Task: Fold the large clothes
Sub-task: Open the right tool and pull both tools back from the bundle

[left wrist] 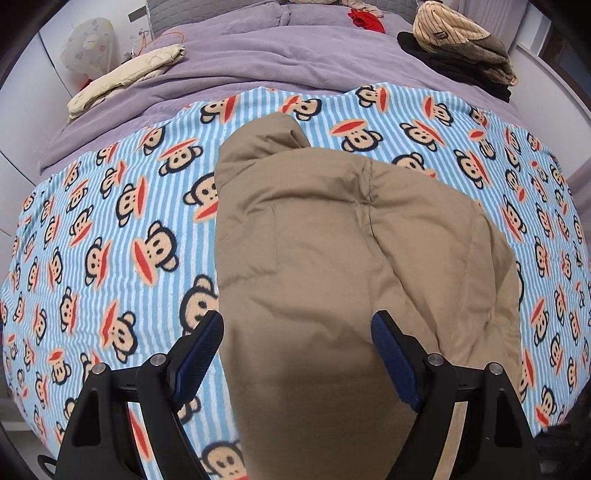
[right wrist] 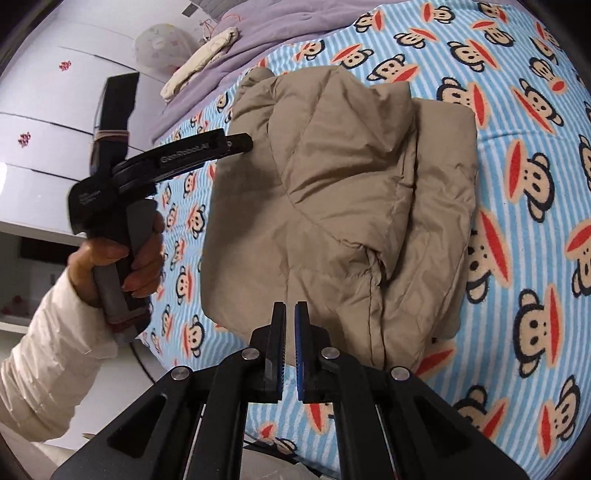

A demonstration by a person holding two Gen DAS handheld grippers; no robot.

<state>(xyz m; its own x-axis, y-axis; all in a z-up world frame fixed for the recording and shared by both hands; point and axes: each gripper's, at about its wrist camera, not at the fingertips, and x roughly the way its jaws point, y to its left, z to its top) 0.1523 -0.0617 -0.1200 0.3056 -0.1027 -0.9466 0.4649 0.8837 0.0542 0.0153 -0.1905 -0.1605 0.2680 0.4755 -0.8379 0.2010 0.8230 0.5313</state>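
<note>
A tan padded jacket (left wrist: 332,243) lies folded into a compact bundle on the monkey-print blanket (left wrist: 110,229); it also shows in the right wrist view (right wrist: 332,192). My left gripper (left wrist: 297,325) is open, its jaws spread wide above the jacket's near part, holding nothing. In the right wrist view the left gripper (right wrist: 236,142) hovers at the jacket's left edge, held by a hand. My right gripper (right wrist: 290,310) is shut with nothing between its pads, just above the jacket's near edge.
A purple cover (left wrist: 277,55) lies beyond the blanket. On it are a folded cream garment (left wrist: 125,77) at left, a stack of striped and dark clothes (left wrist: 461,44) at right, and a red item (left wrist: 365,18). White drawers (right wrist: 48,122) stand left of the bed.
</note>
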